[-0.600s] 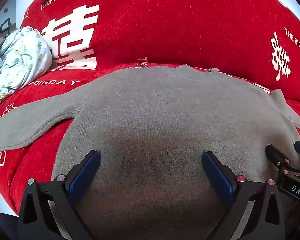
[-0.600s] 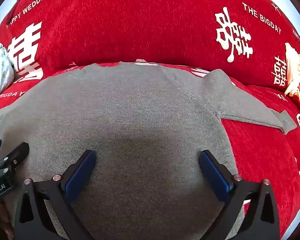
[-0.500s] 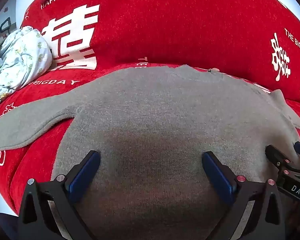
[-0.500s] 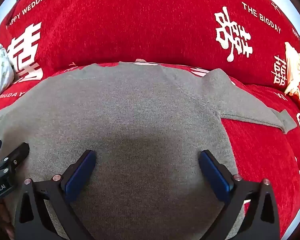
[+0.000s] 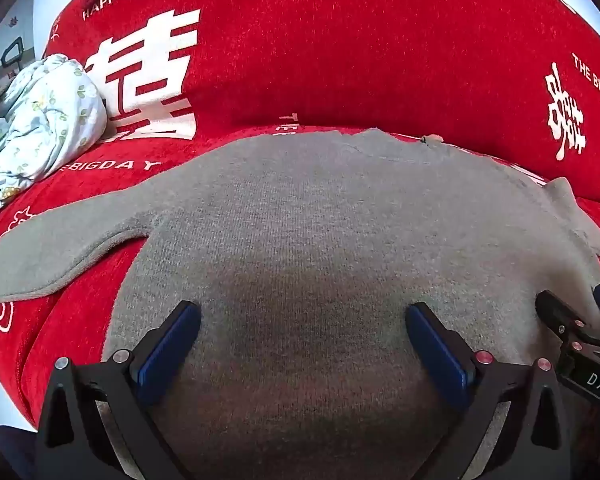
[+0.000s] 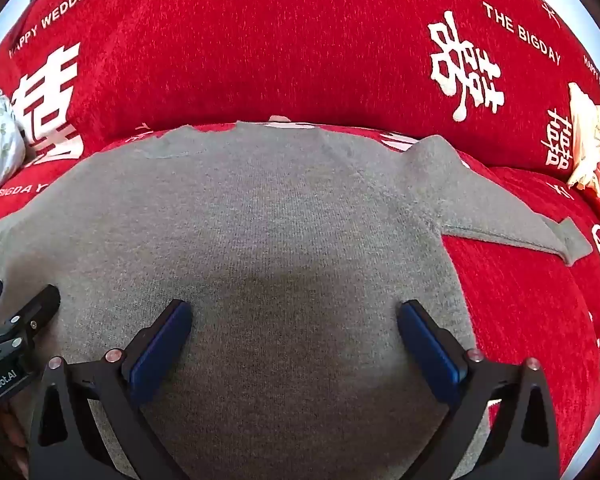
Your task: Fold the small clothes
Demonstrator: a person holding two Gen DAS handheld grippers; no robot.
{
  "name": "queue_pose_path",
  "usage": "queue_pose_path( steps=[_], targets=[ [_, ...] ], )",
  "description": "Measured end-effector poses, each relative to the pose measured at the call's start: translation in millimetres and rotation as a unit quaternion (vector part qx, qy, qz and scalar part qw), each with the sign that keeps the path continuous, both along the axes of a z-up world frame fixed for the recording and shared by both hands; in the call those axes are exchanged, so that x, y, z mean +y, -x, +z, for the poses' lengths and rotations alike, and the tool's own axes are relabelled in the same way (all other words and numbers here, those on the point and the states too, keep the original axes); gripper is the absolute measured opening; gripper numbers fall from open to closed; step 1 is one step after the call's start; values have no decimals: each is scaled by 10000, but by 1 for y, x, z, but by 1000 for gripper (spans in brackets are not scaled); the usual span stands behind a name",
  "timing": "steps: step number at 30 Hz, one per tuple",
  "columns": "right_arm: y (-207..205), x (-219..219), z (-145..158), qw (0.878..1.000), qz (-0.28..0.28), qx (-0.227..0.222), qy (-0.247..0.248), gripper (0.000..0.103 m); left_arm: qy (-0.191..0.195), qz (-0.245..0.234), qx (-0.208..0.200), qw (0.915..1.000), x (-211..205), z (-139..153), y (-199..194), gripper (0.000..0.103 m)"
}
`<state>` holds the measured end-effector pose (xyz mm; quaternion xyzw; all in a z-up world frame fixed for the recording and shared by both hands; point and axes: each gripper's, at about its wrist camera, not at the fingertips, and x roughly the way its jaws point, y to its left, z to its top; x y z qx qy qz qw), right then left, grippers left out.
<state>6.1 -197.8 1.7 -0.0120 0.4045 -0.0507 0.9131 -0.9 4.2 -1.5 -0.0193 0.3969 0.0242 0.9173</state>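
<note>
A small grey knitted sweater (image 5: 308, 216) is lying flat on the seat of a red plush sofa cover printed with white characters and lettering (image 5: 340, 52). Its neckline is pointing toward the backrest and both sleeves are spreading outward. In the left wrist view, the left sleeve (image 5: 60, 252) is stretching across the red seat toward the left edge. In the right wrist view, the right sleeve (image 6: 508, 220) is angling out to the right and ending in a ribbed cuff.

The left gripper (image 5: 302, 340), black-framed with blue pads, is hovering over the lower body of the sweater with its jaws standing wide apart and nothing pressed between them. The right gripper (image 6: 294, 336), of the same build, is hanging beside it over the same part of the garment, jaws likewise spread and gripping nothing. Each gripper's tip is showing at the edge of the other's view.

A crumpled white cloth with a small green floral print (image 5: 40, 120) is resting against the backrest at the far left of the seat, well apart from the sweater. A cream and red item (image 6: 592, 148), too small to identify, is sitting at the far right.
</note>
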Motion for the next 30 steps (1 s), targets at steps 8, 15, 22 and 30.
queue_pose_path(
  steps=[8,15,22,30],
  targets=[
    [-1,0,0,10000,15,16,16,103,0,13,-9,10000,-1,-1,0,103],
    [-2,0,0,10000,14,20,5,103,-20,30,-18,10000,-2,-2,2,103],
    [-2,0,1,10000,4,34,39,103,-39,61,-5,10000,-4,-2,1,103],
    [-4,1,2,10000,11,52,53,103,-55,77,7,10000,-4,-2,1,103]
  ],
)
